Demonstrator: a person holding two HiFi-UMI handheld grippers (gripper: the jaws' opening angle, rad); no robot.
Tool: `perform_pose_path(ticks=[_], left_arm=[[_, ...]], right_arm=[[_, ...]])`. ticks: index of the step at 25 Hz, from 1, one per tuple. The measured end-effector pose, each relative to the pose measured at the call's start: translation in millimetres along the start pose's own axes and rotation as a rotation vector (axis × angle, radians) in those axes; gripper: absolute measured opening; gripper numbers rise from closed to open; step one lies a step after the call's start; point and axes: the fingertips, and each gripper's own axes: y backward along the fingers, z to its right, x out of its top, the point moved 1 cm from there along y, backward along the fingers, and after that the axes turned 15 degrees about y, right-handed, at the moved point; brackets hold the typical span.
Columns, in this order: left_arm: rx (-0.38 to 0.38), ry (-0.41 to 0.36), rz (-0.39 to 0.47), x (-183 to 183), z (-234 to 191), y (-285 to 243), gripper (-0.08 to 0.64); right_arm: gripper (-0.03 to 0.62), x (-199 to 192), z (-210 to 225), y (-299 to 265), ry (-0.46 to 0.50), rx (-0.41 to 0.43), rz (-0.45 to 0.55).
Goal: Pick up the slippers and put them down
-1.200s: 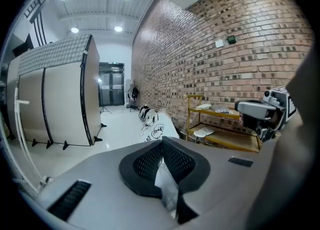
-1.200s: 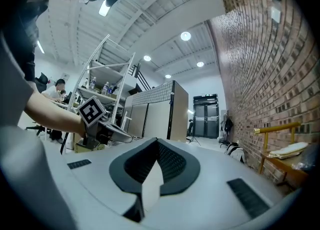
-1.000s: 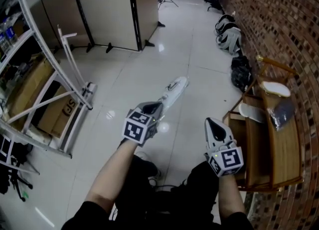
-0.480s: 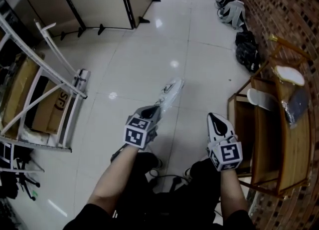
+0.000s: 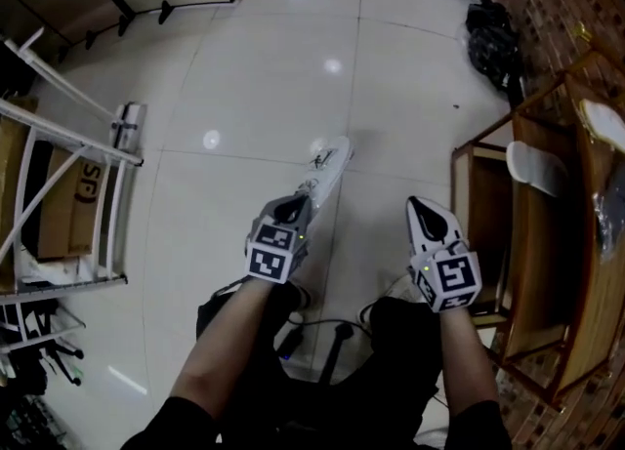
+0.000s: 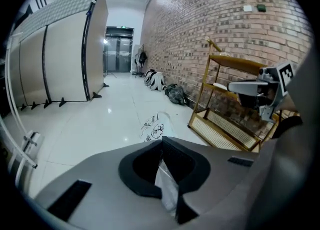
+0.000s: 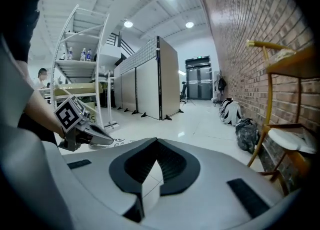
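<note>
Head view shows the pick-up half already done for one slipper (image 5: 323, 169). The left gripper (image 5: 297, 204) has its fingers clamped on the near end of it, and the rest sticks out in front over the pale tiled floor (image 5: 254, 77). Whether the far tip touches the tiles I cannot tell; it looks to hang just clear of them.

The left gripper view agrees: a thin white strip of the slipper is pinched where the fingers meet, and beyond them the sole lies flat-side up with a black printed drawing on it.

The right gripper (image 5: 414, 206) sits beside the left one, a little apart. Its fingers are closed to a point, and nothing shows between or beyond them (in its own view only floor appears behind the closed tips).

What is left, as I judge it, is the putting down: the held slipper is not yet resting anywhere. Two more white shapes lie on the wooden rack (image 5: 455, 194) by the brick wall, possibly further slippers, untouched.

The slipper's long axis runs straight on from the left gripper's line, away from the person and angled slightly toward the rack, free end leading.
</note>
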Motion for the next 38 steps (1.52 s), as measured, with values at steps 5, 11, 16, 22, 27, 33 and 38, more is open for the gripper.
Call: perform_pose_path(ticks=[5, 11, 16, 22, 27, 33, 38], left_arm=[[0.013, 0.039, -0.045, -40, -1, -44, 0.003], [0.016, 0.088, -0.124, -80, -4, -77, 0.003], [0.031, 0.123, -0.196, -109, -19, -99, 0.003], [0.099, 0.207, -0.267, -160, -39, -123, 0.003], [0.141, 0.204, -0.355, -211, -41, -127, 0.003], [0.130, 0.236, -0.432, -244, -36, -139, 0.072], [0.146, 0.312, -0.463, -252, -33, -140, 0.242]], right_arm=[[0.009, -56, 4, -33, -0.015, 0.037, -0.104], [0.009, -105, 5, -65, -0.127, 0.043, -0.188], [0.009, -167, -7, -91, -0.244, 0.031, -0.356], [0.009, -239, -20, -89, -0.383, 0.011, -0.506], [0.009, -286, -22, -68, -0.483, -0.006, -0.605], [0.009, -280, -20, -67, -0.558, -0.001, -0.566], [0.009, -274, -22, -70, -0.491, 0.040, -0.559]])
